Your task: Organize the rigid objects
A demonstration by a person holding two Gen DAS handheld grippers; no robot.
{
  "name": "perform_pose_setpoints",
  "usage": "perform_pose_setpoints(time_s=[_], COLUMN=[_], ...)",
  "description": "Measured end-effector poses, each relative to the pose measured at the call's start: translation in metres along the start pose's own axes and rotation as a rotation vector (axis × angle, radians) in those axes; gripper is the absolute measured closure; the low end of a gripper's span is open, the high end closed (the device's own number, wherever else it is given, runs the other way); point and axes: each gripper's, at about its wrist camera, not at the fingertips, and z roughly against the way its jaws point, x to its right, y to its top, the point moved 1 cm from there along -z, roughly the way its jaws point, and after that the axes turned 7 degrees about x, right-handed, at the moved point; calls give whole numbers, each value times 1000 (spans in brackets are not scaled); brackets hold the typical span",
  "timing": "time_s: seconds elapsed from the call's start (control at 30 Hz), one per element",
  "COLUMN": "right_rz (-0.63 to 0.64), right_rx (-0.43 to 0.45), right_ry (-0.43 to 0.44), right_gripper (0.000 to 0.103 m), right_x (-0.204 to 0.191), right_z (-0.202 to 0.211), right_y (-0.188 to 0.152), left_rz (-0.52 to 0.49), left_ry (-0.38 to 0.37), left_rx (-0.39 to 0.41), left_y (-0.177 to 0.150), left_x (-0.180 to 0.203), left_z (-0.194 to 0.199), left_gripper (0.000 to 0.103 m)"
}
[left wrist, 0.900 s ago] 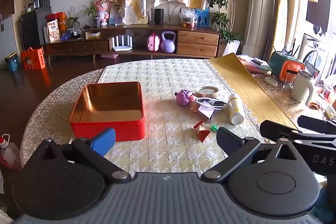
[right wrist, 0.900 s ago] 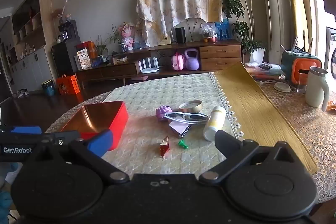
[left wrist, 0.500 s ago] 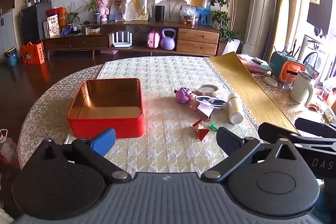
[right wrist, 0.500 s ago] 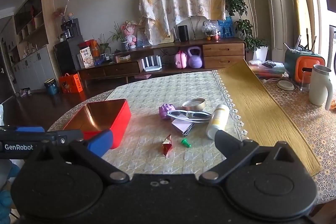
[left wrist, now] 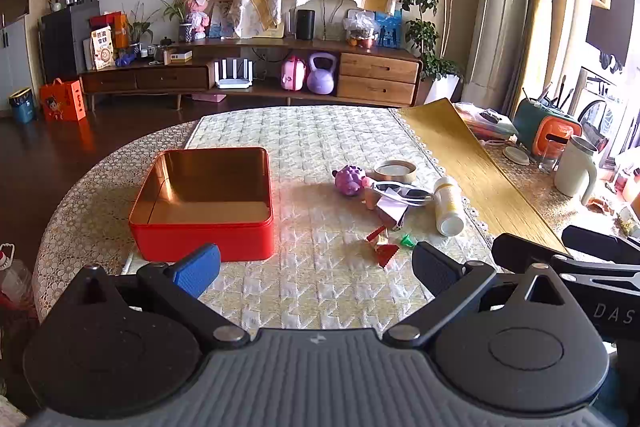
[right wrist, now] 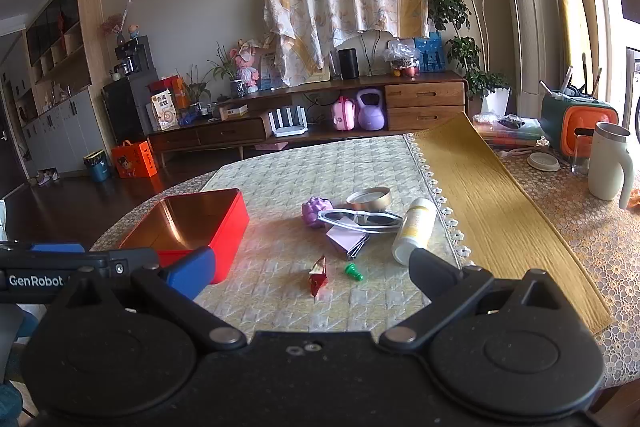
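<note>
**Both tongs apart over a cluttered table**

Quilted cloth [left wrist: 320,155] covers the round table in the left wrist view. Landmark: the red tin [left wrist: 204,203], open, glossy gold inside. Right of it lie a knobbly purple toy [left wrist: 349,179], a tape roll [left wrist: 395,171], sunglasses [left wrist: 404,191] and a toppled white bottle [left wrist: 448,205]. The left gripper [left wrist: 316,267] stands spread wide, empty.

From the right wrist view, the tin [right wrist: 224,227] is partly hidden behind a blue pad. Right of it, a small green piece [right wrist: 352,271], perhaps a cap. The right gripper [right wrist: 312,273] gapes, holding nothing.
</note>
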Motion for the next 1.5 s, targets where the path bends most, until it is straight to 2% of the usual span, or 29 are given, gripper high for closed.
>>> perform_pose_setpoints(time_s=[0.8,1.27,1.5], right_rz=[2,2,1], right_rx=[2,-3,-27], right_ry=[0,2,-5], right_gripper=[0,0,0], right_x=[-3,-4,1], right_z=[-3,-5,-26], right_y=[-2,-5,-5], left_rz=[26,40,44], left_ry=[1,5,-9], left_rx=[-12,-43,-76], left_y=[0,2,2], left_x=[8,3,2], left_z=[7,-11,-32], left_gripper=[0,0,0])
